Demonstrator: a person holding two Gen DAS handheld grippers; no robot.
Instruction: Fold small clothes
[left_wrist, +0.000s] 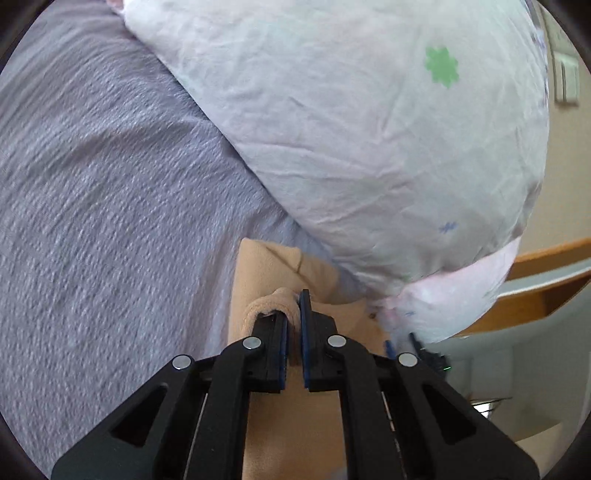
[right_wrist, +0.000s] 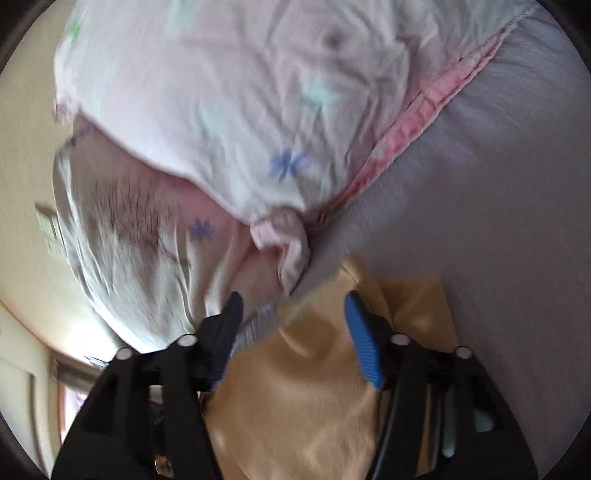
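Left wrist view: the left gripper (left_wrist: 294, 314) is pinched tight on a rolled edge of the tan garment (left_wrist: 266, 266), low and centre in the frame, lying on the grey bedsheet (left_wrist: 92, 184). A pale floral pillow (left_wrist: 351, 129) fills the upper right, touching the cloth.

Right wrist view (blurry): the right gripper (right_wrist: 293, 314) has its blue pads spread wide, the tan garment (right_wrist: 303, 387) bunched between them at lower centre, pillow (right_wrist: 221, 92) above.

Beige garment (left_wrist: 258, 273) soft matt fleece; grey bedsheet (left_wrist: 92, 184) ribbed woven cloth; pillow (left_wrist: 351, 129) at 12 o'clock crinkled smooth cotton; gripper (left_wrist: 294, 325) matt black plastic.
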